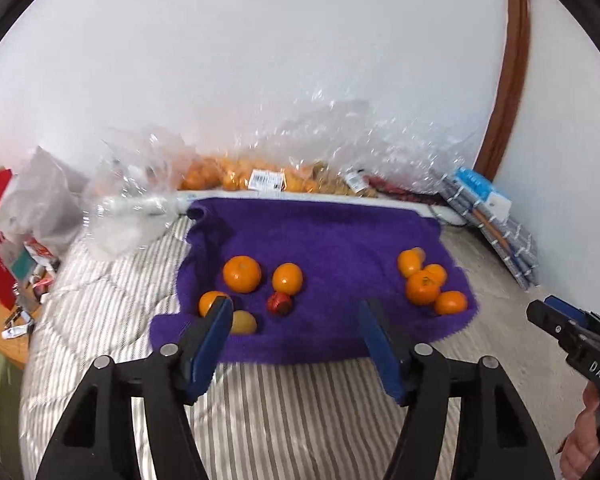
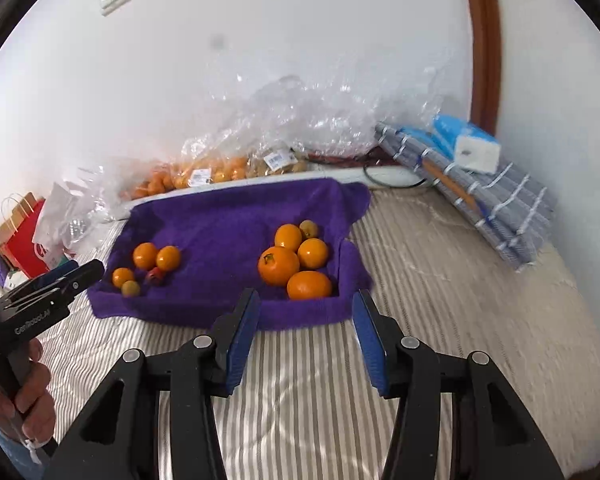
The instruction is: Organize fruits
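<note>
A purple towel [image 1: 324, 236] [image 2: 228, 220] lies on a striped bed. On its left side sit three oranges [image 1: 242, 274], a small red fruit [image 1: 279, 303] and a yellowish fruit [image 1: 244, 322]. On its right side is a cluster of several oranges [image 1: 422, 288] [image 2: 278, 266]. My left gripper [image 1: 296, 308] is open and empty, hovering at the towel's near edge, its left finger in front of one orange. My right gripper [image 2: 306, 300] is open and empty, just short of the right cluster. Each gripper shows at the edge of the other's view.
Clear plastic bags of oranges [image 1: 236, 176] [image 2: 204, 172] lie along the wall behind the towel. Folded grey cloths with a tissue pack [image 2: 472, 148] lean at the right. Paper bags [image 1: 0, 232] stand at the left. A brown door frame [image 2: 484, 40] rises at the right.
</note>
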Tool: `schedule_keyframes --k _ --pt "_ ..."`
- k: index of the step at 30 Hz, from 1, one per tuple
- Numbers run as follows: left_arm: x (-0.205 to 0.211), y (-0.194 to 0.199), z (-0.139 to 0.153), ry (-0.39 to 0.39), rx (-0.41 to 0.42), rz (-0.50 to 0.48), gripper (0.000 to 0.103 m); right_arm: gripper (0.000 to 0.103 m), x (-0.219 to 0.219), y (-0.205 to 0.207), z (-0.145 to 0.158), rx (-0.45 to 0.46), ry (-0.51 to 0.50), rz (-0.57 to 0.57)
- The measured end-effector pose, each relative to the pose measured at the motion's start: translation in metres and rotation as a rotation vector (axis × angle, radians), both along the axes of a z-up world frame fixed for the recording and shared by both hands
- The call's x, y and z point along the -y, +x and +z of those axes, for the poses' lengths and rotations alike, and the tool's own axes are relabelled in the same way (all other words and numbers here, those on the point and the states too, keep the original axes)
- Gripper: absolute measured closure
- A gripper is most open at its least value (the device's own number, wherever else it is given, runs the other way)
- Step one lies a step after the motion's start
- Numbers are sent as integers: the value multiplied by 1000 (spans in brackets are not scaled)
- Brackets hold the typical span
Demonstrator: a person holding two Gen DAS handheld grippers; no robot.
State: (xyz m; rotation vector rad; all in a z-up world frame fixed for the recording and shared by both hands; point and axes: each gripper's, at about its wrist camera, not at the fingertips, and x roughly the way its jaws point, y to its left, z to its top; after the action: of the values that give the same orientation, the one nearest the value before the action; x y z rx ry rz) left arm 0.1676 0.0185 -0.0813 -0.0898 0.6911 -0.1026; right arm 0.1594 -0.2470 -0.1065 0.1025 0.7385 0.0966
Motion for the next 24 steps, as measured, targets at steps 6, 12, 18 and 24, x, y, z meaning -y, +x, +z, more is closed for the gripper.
schedule_keyframes --k 6,12,18,24 --pt "8 -50 32 8 47 5 22 26 -1 -59 34 59 0 -14" --pt "15 -86 48 18 76 6 19 8 -6 -110 54 125 -43 8" --pt "18 -115 55 21 94 19 19 7 -6 -140 61 132 -19 16" --pt "23 -128 61 42 116 36 18 7 -2 -155 65 138 -13 8"
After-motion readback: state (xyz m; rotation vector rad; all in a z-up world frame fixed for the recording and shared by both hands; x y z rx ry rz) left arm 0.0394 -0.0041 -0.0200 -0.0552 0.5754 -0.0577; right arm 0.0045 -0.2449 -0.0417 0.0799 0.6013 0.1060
